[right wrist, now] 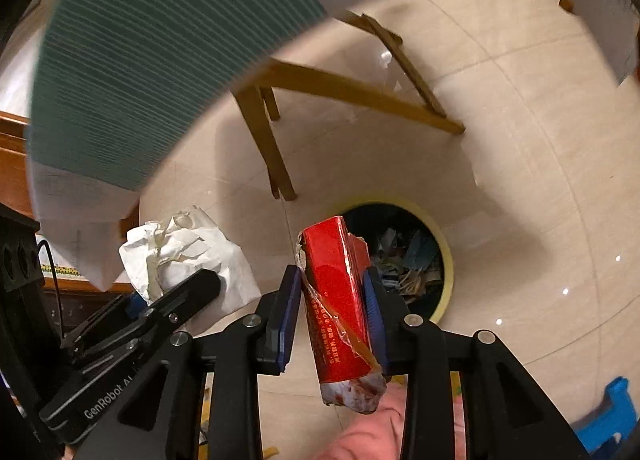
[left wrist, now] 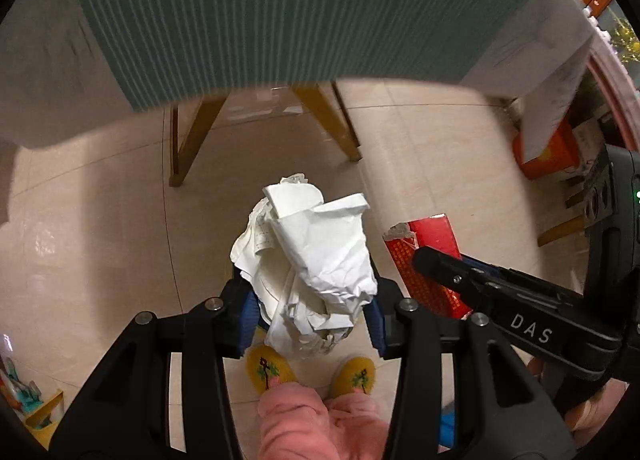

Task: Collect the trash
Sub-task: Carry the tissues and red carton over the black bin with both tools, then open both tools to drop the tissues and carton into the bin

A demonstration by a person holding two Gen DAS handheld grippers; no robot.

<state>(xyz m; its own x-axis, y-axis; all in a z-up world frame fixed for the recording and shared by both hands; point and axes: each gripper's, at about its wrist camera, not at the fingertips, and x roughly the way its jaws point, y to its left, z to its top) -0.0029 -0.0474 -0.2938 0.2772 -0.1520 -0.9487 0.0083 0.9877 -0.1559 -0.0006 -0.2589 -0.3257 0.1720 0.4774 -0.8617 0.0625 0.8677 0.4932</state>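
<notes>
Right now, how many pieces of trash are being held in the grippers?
2. A crumpled white paper wad sits between the left gripper fingers; a torn red cardboard box is clamped in the right gripper, near the yellow-rimmed bin. More may lie unseen.

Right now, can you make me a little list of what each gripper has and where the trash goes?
left hand-held gripper: shut on crumpled paper
right hand-held gripper: shut on torn red box
bin: on the floor, open, already holding scraps
red box position: held above the floor, near the bin's rim
</notes>
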